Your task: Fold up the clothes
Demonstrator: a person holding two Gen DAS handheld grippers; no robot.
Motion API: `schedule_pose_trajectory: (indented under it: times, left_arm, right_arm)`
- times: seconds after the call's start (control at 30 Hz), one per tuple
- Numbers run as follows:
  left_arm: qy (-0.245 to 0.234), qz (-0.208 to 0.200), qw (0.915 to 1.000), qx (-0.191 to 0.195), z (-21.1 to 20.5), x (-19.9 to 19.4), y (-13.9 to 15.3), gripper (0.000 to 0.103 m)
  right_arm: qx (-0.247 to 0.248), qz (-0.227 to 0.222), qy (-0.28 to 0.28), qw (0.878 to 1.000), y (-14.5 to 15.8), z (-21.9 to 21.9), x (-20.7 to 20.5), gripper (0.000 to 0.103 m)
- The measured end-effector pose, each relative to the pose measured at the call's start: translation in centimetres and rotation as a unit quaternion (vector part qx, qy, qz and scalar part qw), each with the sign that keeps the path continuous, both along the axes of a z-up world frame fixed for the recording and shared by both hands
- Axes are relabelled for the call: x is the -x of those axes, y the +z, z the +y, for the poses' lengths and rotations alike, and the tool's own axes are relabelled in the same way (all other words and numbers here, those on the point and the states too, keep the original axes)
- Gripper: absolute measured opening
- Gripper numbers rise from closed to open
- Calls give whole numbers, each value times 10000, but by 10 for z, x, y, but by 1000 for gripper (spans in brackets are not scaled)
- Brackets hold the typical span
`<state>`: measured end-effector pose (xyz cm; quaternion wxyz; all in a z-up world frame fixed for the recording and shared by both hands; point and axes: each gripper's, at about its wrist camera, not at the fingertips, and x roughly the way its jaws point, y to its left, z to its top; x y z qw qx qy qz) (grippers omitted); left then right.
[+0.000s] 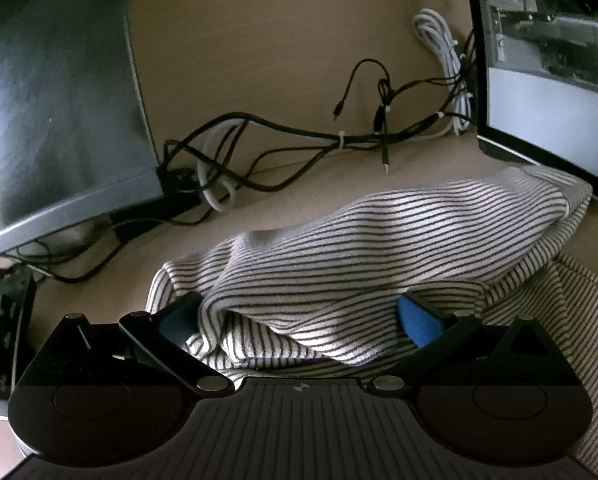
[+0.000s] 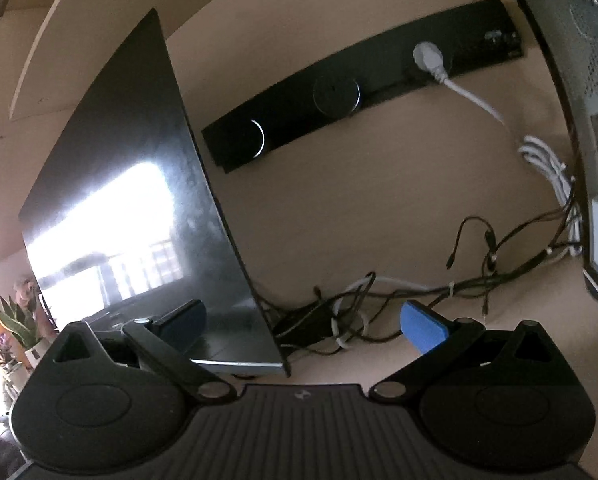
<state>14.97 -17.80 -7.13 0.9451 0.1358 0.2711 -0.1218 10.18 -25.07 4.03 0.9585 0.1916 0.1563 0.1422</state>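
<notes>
**Colours on the desk right now**

The white knit garment with thin dark stripes [image 1: 379, 248] is the only pattern here. Light tan wooden desk surface [image 1: 279, 40] underneath. Black plastic left gripper [image 1: 299, 320] has blue finger pads [image 1: 417, 320], same as the right gripper [image 2: 303, 320]. Tangled black cables [image 1: 299, 136], one coiled white cable [image 1: 443, 40], a glossy black monitor [image 2: 139, 200] and a black power strip [image 2: 359, 92].
</notes>
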Motion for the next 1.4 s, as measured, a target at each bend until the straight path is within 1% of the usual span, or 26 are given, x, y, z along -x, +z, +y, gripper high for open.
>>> schedule_pose_trajectory:
  times: [0.1,0.2,0.33,0.43,0.5,0.6,0.7,0.77,0.8,0.87,0.93,1.0,1.1,1.13,1.23,1.3,1.4]
  left_arm:
    - [2,12,10000,57,2,1,0,103]
    - [-110,51,9996,235,16,6,1,103]
    - [-194,50,9996,221,20,6,1,103]
    - [-245,36,9996,157,18,4,0,103]
    - [-248,17,9996,108,16,3,0,103]
    - [-242,6,9997,106,16,3,-1,103]
    - [-238,-21,9997,51,15,4,-1,103]
    - [-238,-16,9997,64,16,4,0,103]
    - [-232,-34,9997,9,14,4,0,103]
    - [-224,-110,9996,-154,10,7,-1,103]
    - [-221,-192,9991,-304,6,10,-1,103]
    - [-221,-232,9988,-381,5,12,-1,103]
    - [-222,-227,9988,-386,5,13,0,103]
    - [-222,-227,9988,-381,5,13,0,103]
    - [-246,-183,9990,-329,8,13,1,103]
    - [-307,60,9993,-185,15,10,4,103]
    - [-304,493,9983,-74,21,4,9,103]
  right_arm:
    - [-7,70,22,10000,2,1,-3,103]
    - [44,134,132,9998,-1,3,-3,103]
    - [72,384,327,9987,-10,6,1,103]
    - [119,416,420,9982,-13,8,3,103]
    - [117,429,307,9985,-11,3,3,103]
    - [175,457,-109,9987,-7,-14,3,103]
    - [525,737,-522,9945,-18,-36,7,103]
    - [723,1103,-795,9881,-33,-50,9,103]
    - [737,1297,-884,9848,-40,-56,9,103]
    - [694,1611,-1008,9793,-57,-66,13,103]
    - [728,1802,-1082,9749,-68,-69,14,103]
    - [574,2108,-1108,9695,-80,-73,12,103]
    - [265,2546,-1152,9598,-96,-80,8,103]
    - [207,2447,-1185,9621,-98,-81,10,103]
    - [290,2445,-1094,9630,-99,-79,13,103]
    - [373,2478,-1028,9626,-99,-78,11,103]
    - [994,2732,-734,9540,-95,-65,-2,103]
